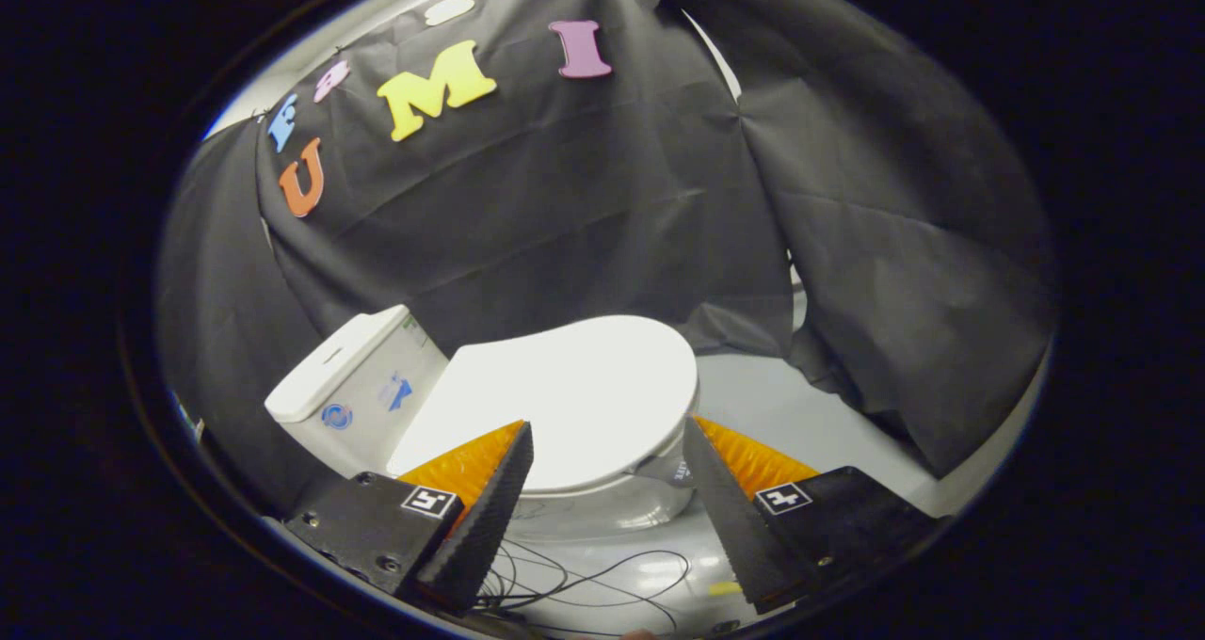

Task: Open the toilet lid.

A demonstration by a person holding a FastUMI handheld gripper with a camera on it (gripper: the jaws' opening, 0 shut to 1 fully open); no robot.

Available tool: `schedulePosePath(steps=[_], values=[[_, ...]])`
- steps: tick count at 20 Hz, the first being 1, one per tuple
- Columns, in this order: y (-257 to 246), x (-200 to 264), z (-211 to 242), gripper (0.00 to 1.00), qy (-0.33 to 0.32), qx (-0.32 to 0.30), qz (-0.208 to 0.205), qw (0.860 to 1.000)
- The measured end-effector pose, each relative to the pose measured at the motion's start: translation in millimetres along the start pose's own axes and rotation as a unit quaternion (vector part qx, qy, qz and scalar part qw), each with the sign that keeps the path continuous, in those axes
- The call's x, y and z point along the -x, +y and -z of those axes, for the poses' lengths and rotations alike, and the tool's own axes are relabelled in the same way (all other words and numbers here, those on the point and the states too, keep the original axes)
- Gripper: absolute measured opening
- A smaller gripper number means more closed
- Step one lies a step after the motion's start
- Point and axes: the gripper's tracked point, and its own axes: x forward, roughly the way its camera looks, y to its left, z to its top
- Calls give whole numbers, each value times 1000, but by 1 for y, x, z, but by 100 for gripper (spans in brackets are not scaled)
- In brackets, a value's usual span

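The toilet lid [565,391] lies shut, flat on the bowl [602,513], just ahead of my tool [607,438] and partly framed by its 2 fingers. I see the lid as a white oval, its rounded front edge pointing toward 3 o'clock and its hinge end toward 9 o'clock, where it meets the tank [362,386].

My tool is spread wide and has hold of nothing. The left finger [494,494] comes up from 7 o'clock and its tip overlaps the near edge of the lid at about 6 o'clock of the oval; I cannot tell whether it touches. The right finger [725,499] comes up from 5 o'clock, its tip just beside the lid's front rim, where the rim curves down to the bowl. Each finger carries 1 square marker on its base.

The tank stands at 9 o'clock of the lid, white, with 2 small blue stickers on its side and a flat cover on top.

Below the bowl, at 6 o'clock between the finger bases, thin dark cables [584,574] loop over the pale floor [800,414]. The floor runs on past the lid toward 3 o'clock, up to the black cloth wall [584,207] that hangs in folds behind the toilet.
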Motion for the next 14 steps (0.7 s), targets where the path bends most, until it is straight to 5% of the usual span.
schedulePosePath(steps=[14], values=[[-63, -62, 56, 99, 108, -107, 18, 988]])
